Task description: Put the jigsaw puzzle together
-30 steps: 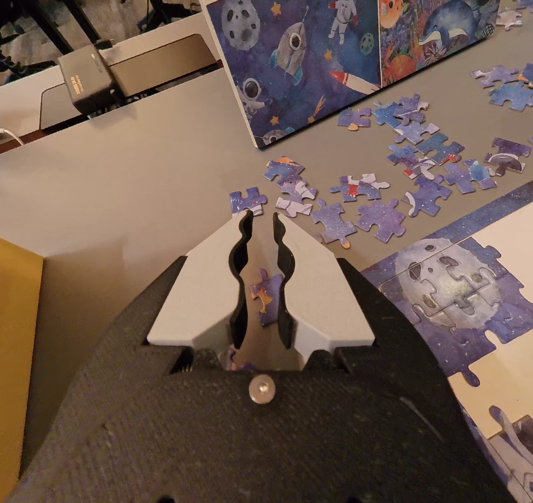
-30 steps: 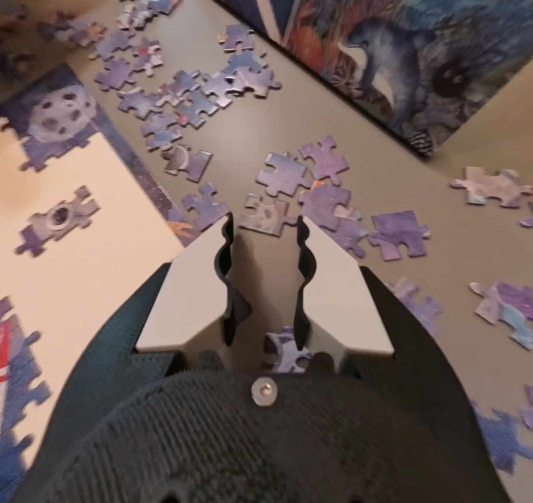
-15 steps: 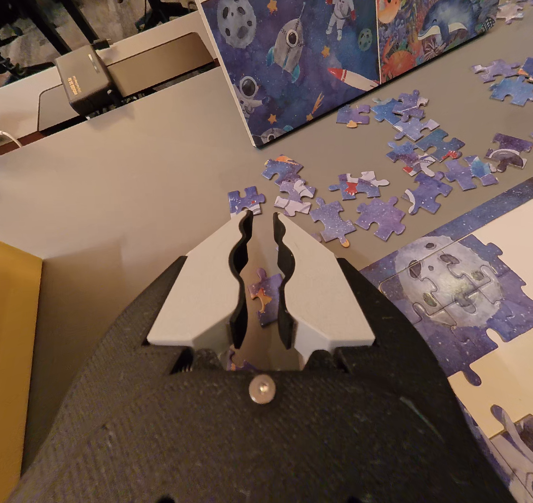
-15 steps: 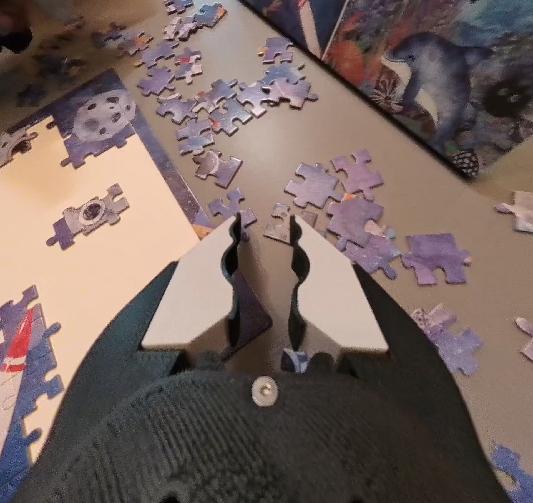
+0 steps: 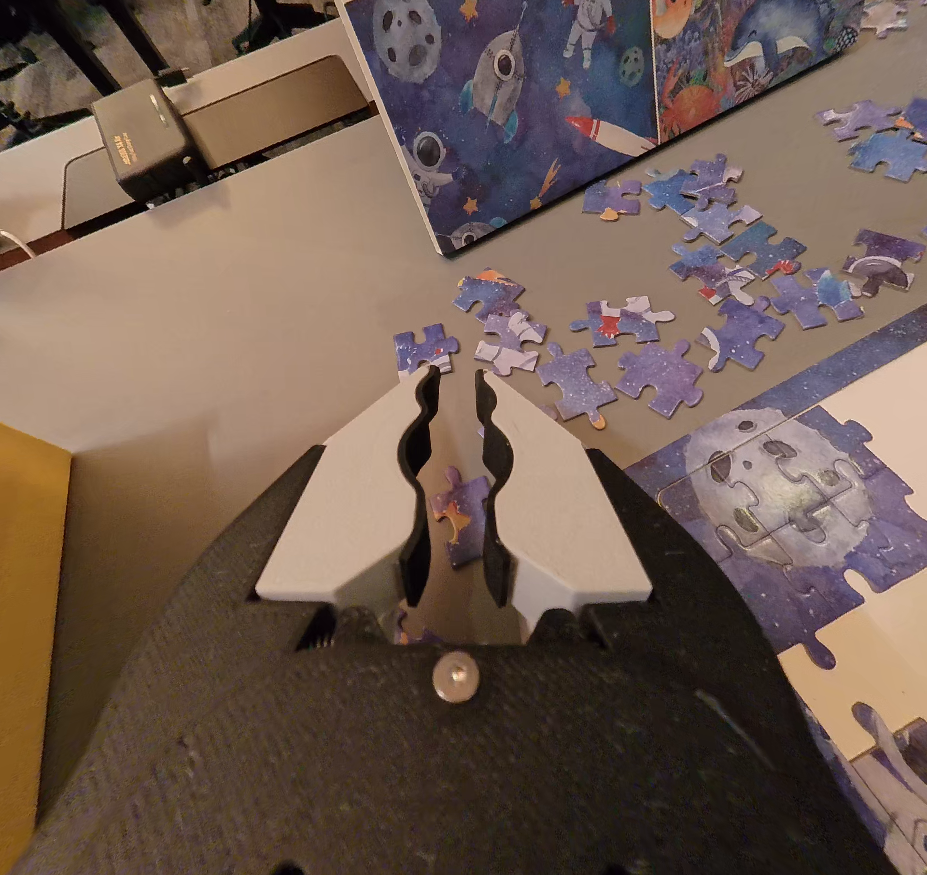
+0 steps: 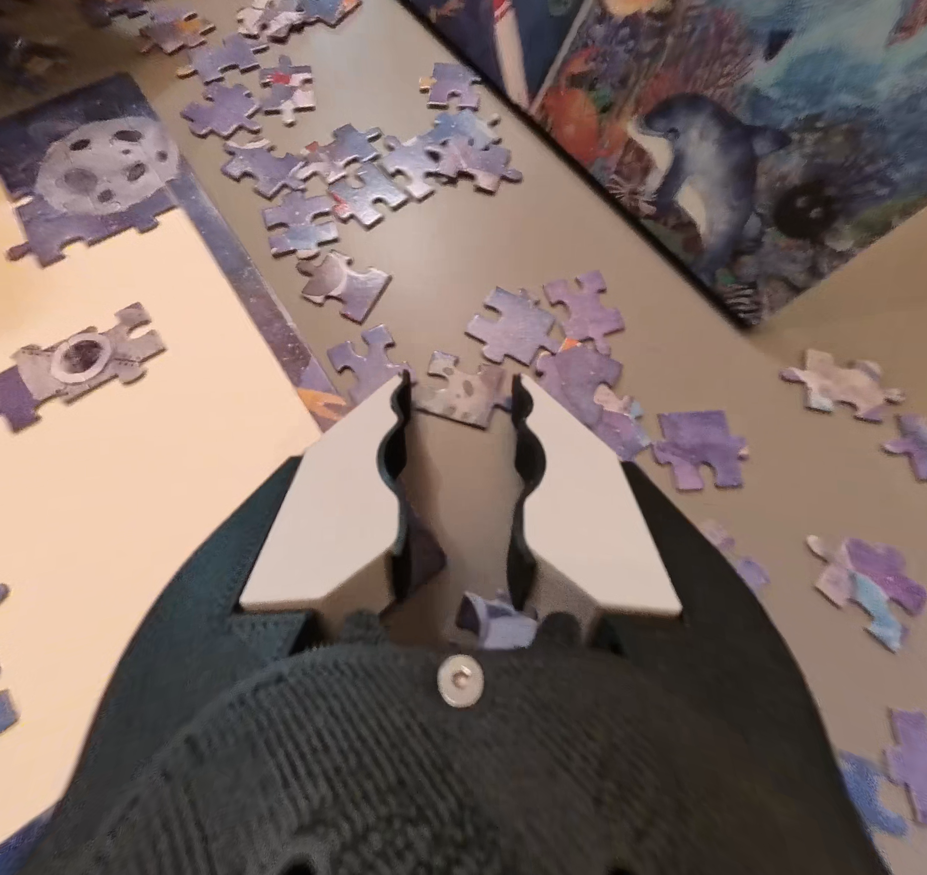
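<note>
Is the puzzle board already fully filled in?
No: the puzzle board shows a broad bare cream area, and many loose pieces lie on the table.

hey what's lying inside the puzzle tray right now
Inside the puzzle tray: a joined moon section in its corner and a separate grey porthole piece on the bare cream base. The gripper body covers the tray's nearer part.

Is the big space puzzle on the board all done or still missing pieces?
Still missing pieces. The board shows bare cream around the moon section, and loose pieces lie scattered beside it.
</note>
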### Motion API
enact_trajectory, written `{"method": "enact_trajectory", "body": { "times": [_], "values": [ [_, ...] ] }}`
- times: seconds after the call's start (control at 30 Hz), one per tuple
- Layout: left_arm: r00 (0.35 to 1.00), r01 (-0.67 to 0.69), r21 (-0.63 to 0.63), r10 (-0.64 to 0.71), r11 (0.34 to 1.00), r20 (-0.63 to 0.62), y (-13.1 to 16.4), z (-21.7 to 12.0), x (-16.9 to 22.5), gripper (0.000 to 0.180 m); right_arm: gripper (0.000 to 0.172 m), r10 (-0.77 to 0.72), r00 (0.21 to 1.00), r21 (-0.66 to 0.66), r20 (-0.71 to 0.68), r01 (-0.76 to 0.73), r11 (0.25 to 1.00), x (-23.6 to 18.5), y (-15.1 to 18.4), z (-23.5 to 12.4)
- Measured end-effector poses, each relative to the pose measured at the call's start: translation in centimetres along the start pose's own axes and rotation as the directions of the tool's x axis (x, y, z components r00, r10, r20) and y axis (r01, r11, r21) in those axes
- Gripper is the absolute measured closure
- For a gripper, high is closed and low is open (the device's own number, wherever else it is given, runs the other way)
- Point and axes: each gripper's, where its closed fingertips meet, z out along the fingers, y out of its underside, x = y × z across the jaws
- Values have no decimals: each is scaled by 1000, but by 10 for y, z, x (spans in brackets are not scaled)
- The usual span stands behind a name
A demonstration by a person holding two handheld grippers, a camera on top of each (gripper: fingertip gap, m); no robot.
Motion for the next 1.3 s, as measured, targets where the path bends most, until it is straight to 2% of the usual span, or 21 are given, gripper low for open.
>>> {"method": "enact_trajectory", "body": {
  "times": [0.07,0.13,0.23,0.3,0.4,0.53,0.67,0.8,0.93,1.17,1.3],
  "values": [
    [1000,0,0,0,1000,-1,0,0,0,168,129,42,995,21,-92,-40,999,20,-1,-6],
    [1000,-5,-2,5,1000,-2,0,0,1,168,122,89,989,24,-120,-87,996,32,3,-8],
    [1000,-11,-5,11,1000,-3,0,1,2,168,117,122,991,-16,-61,-123,992,24,9,-1],
    [1000,-10,-6,10,1000,-3,1,1,2,168,125,93,996,-21,2,-93,995,9,6,2],
    [1000,-6,-4,6,1000,-5,1,1,2,168,128,42,995,-30,86,-39,999,-12,4,5],
    [1000,-6,-2,6,1000,-5,0,0,2,168,128,30,999,-4,-38,-31,1000,11,3,-5],
    [1000,-9,-1,9,1000,-7,0,0,2,168,129,106,981,65,-161,-97,993,44,5,-25],
    [1000,-12,0,12,1000,-7,-1,0,3,168,130,176,973,92,-148,-164,982,54,15,-32],
    [1000,-11,1,11,1000,-8,-1,0,3,168,133,171,972,93,-162,-158,983,54,14,-32],
    [1000,-11,0,11,1000,-7,0,0,3,168,128,117,971,-13,-207,-123,992,51,22,-15],
    [1000,-10,0,10,1000,-8,0,0,3,168,125,191,965,-18,-178,-197,980,52,24,-13]
  ]
}}
